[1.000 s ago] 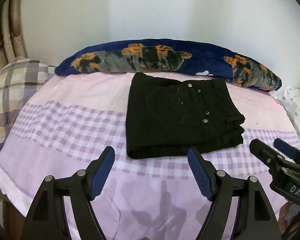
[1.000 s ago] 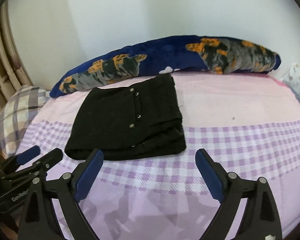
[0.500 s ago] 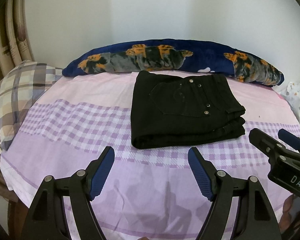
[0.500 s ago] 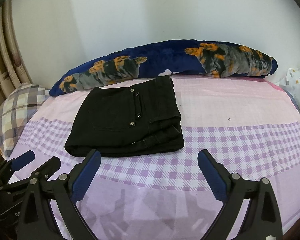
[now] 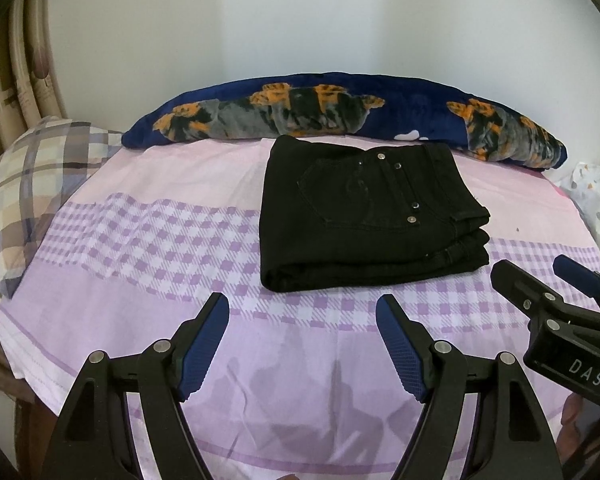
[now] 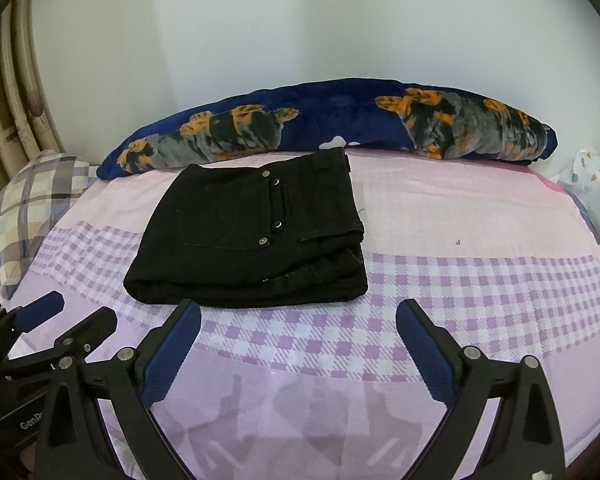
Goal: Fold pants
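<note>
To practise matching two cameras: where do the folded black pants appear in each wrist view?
Left wrist: pants sit centre, slightly right.
Right wrist: pants sit left of centre.
Shared landmark: the blue blanket rolled just behind them.

Black pants point(image 5: 364, 216) folded into compact stack, lying on bed sheet point(image 5: 148, 248), nearer far edge, just before blue blanket roll point(image 5: 340, 112). Plaid pillow point(image 5: 28, 188) at left edge. Left gripper point(image 5: 302, 316) over near edge, jaws spread, empty. Right gripper point(image 5: 540, 280) at right, clear of pants.
</note>
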`<move>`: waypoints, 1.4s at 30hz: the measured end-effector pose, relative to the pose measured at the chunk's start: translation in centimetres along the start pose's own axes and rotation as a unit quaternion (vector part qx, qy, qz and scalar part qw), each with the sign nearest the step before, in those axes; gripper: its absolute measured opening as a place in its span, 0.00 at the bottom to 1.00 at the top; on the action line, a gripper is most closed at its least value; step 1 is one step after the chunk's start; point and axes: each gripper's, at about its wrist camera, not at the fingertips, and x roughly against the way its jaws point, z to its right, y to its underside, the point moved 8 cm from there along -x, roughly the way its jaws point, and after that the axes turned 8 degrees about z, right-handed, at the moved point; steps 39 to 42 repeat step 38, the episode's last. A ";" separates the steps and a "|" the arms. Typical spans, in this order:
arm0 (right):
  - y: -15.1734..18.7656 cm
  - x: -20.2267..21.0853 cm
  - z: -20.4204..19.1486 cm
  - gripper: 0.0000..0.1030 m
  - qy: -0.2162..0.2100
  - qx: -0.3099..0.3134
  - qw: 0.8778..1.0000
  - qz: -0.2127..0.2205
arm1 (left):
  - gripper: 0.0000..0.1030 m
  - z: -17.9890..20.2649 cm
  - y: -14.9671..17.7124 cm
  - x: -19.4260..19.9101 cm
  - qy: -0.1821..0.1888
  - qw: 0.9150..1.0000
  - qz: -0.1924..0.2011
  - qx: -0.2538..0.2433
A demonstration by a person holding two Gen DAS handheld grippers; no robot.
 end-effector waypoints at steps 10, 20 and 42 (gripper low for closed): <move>0.4 -0.3 -0.3 0.95 -0.004 0.007 1.000 -0.007 | 0.74 -0.1 0.1 -0.4 0.004 1.000 -0.003 -0.001; 0.5 -0.4 -0.2 0.95 -0.001 0.006 1.000 -0.008 | 0.74 -0.1 -0.1 -0.1 -0.005 1.000 0.009 -0.009; 1.0 -0.7 -0.7 0.95 -0.001 0.017 1.000 -0.012 | 0.74 -0.9 -0.7 -0.4 0.004 1.000 0.012 -0.008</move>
